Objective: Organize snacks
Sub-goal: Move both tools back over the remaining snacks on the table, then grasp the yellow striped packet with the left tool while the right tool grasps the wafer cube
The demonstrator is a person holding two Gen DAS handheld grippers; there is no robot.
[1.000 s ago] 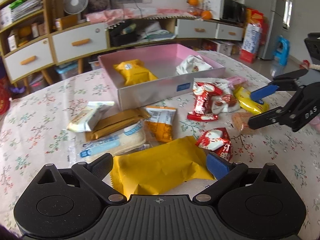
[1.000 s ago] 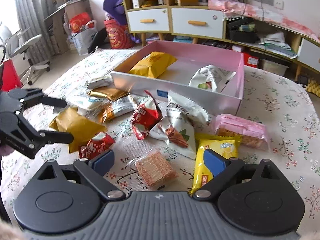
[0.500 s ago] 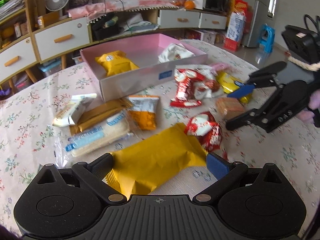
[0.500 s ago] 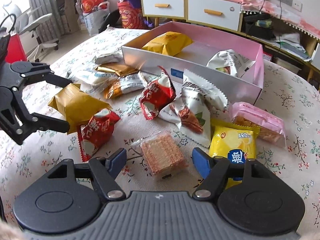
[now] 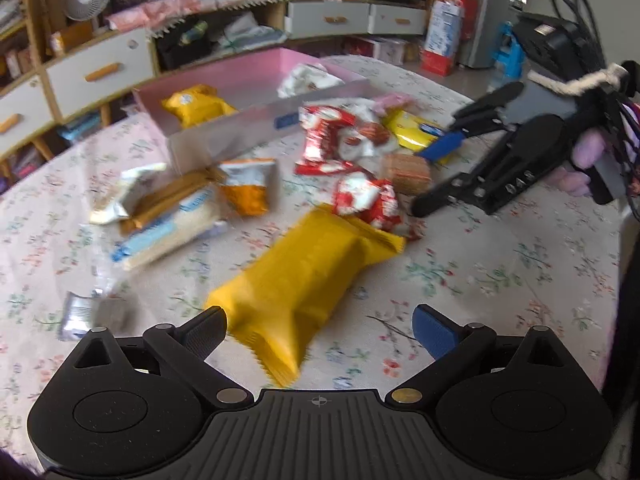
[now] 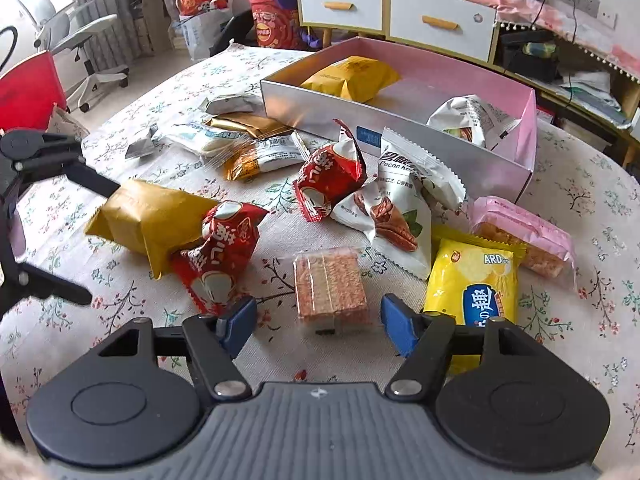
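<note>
A pink box (image 6: 400, 120) (image 5: 248, 128) at the back of the table holds a yellow packet (image 6: 352, 78) and a white nut bag (image 6: 472, 120). My left gripper (image 5: 316, 330) is open around the near end of a large yellow packet (image 5: 308, 280) (image 6: 148, 216). My right gripper (image 6: 316, 320) is open, its fingers either side of a clear-wrapped cracker pack (image 6: 330, 290) (image 5: 408, 174). The right gripper also shows in the left wrist view (image 5: 432, 178). Red packets (image 6: 220, 252) (image 6: 330, 178) lie between them.
Loose snacks lie on the floral tablecloth (image 6: 580, 320): a yellow chip bag (image 6: 472, 284), a pink-wrapped pack (image 6: 524, 236), a pecan bag (image 6: 400, 208), gold and white bars (image 6: 248, 128). Drawers and shelves stand behind the table.
My left gripper has drawn back and swung left; the yellow packet now lies diagonally between its fingers. My right gripper has moved forward, closing in around the cracker pack.
</note>
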